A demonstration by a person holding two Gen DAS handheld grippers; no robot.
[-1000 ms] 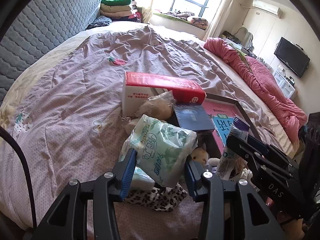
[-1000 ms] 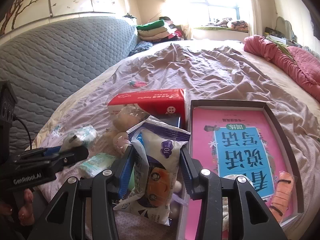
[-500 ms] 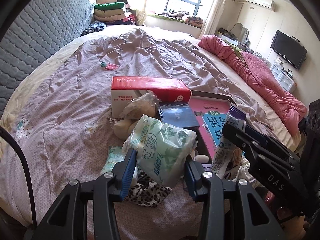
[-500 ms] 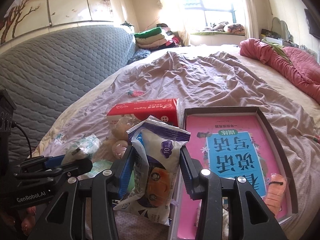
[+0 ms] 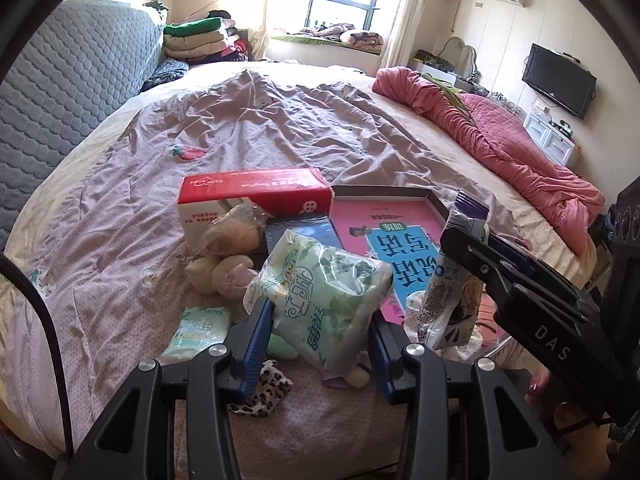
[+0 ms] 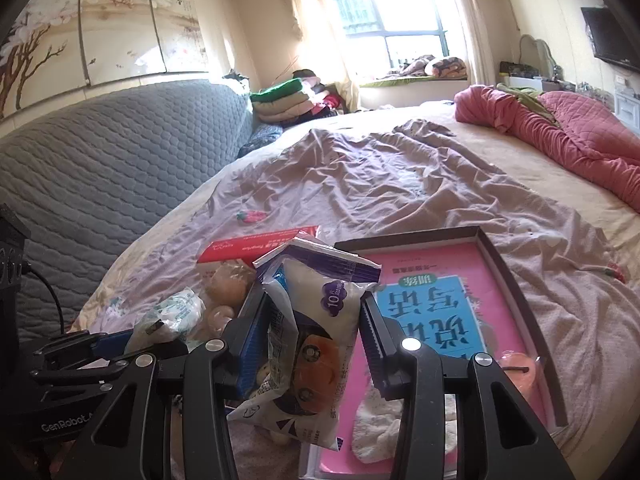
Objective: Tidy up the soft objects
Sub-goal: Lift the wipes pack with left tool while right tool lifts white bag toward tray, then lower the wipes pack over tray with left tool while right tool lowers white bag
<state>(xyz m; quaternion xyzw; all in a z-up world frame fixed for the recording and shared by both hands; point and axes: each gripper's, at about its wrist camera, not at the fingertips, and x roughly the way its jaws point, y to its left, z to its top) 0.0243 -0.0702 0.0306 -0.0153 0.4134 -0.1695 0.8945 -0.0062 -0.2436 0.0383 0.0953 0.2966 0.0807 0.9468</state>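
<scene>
My left gripper [image 5: 320, 332] is shut on a green and white tissue pack [image 5: 320, 292] and holds it above the bed. My right gripper [image 6: 316, 332] is shut on a white and purple soft packet [image 6: 316, 320], held above the near left corner of the pink box lid [image 6: 516, 276]. The packet also shows in the left wrist view [image 5: 452, 292]. A plush toy [image 5: 224, 272], a bagged bun [image 5: 232, 236], a small tissue pack [image 5: 200, 328] and a leopard cloth [image 5: 264, 392] lie on the quilt. An orange toy [image 6: 520, 368] and a white sock [image 6: 380, 428] lie in the lid.
A red and white carton [image 5: 252, 196] lies behind the pile, a dark blue booklet [image 5: 300, 232] beside it. The purple quilt [image 5: 280, 128] covers the bed. A pink blanket [image 5: 500, 144] lies along the right side. A grey headboard [image 6: 100, 168] stands left.
Both grippers have risen and drawn back with their packs still held. More of the bed, the small tissue pack and the leopard cloth have come into view.
</scene>
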